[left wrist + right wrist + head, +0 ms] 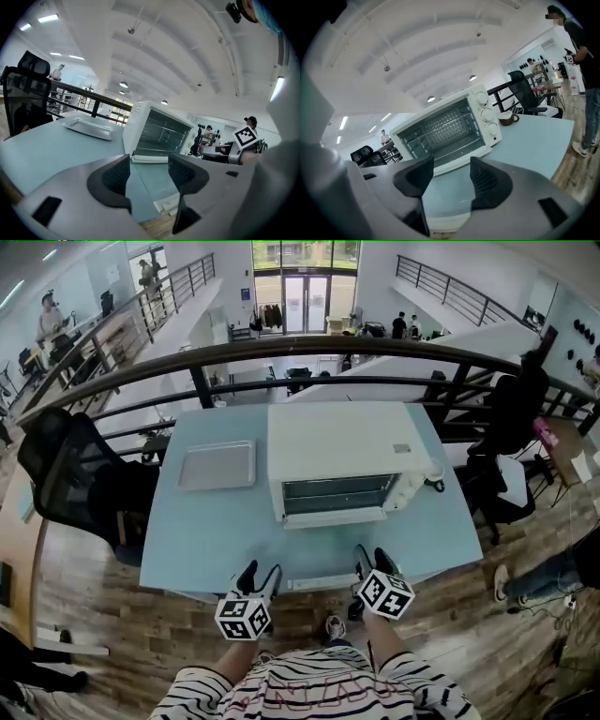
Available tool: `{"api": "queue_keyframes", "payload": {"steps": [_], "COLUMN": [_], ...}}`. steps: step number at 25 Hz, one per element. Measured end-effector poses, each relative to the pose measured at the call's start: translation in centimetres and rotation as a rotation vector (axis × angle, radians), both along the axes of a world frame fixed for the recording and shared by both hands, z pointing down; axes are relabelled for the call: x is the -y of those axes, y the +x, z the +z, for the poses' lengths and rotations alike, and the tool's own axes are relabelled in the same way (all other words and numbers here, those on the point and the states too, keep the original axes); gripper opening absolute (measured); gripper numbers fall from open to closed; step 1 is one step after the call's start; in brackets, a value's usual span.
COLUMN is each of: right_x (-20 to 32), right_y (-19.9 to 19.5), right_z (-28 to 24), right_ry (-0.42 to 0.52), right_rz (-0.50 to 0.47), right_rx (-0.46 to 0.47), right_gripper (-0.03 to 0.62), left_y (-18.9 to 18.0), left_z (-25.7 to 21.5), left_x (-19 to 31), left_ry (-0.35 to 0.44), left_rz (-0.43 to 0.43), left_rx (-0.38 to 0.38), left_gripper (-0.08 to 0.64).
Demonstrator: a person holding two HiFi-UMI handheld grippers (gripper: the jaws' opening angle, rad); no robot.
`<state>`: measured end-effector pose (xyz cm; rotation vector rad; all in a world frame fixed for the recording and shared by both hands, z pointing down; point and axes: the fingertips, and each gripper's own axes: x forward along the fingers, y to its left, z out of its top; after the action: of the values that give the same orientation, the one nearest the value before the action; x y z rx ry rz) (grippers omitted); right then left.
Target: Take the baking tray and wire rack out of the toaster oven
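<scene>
A white toaster oven [337, 442] stands mid-table, its door folded down toward me. The oven [445, 129] shows thin bars across its inside; I cannot tell whether they are the wire rack. A grey baking tray [217, 465] lies flat on the table left of the oven, and the left gripper view has this tray [88, 127] beside the oven [161, 133]. My left gripper [259, 570] and right gripper [374, 556] hover side by side at the table's near edge. The left gripper [149, 176] and right gripper [452, 176] are both open with nothing between the jaws.
The pale blue table [206, 540] has a flat whitish strip [319, 583] at its front edge between the grippers. A dark mug [507, 118] sits right of the oven. A black chair [66, 474] stands left, a dark railing [309, 352] runs behind, and a person [581, 61] stands right.
</scene>
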<state>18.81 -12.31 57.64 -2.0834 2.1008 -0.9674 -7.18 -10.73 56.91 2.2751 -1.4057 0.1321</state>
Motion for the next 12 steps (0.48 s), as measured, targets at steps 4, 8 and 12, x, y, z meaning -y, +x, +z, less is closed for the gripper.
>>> {"api": "queue_keyframes", "payload": {"steps": [4, 8, 12], "right_x": [2.7, 5.6, 8.3], "right_y": [4.5, 7.1, 7.6], "right_z": [-0.6, -1.7, -2.8], "right_ry": [0.038, 0.087, 0.138], "right_rz": [0.011, 0.003, -0.041], "right_rx": [0.02, 0.063, 0.121], "right_gripper": [0.256, 0.256, 0.253], "left_y": [4.9, 8.0, 9.5], "left_z": [-0.2, -0.7, -1.6], "left_x": [2.4, 5.1, 7.8], "left_ry": [0.016, 0.039, 0.068], "left_rz": [0.021, 0.012, -0.023], "left_rx": [-0.014, -0.025, -0.031], "left_gripper": [0.267, 0.265, 0.265]}}
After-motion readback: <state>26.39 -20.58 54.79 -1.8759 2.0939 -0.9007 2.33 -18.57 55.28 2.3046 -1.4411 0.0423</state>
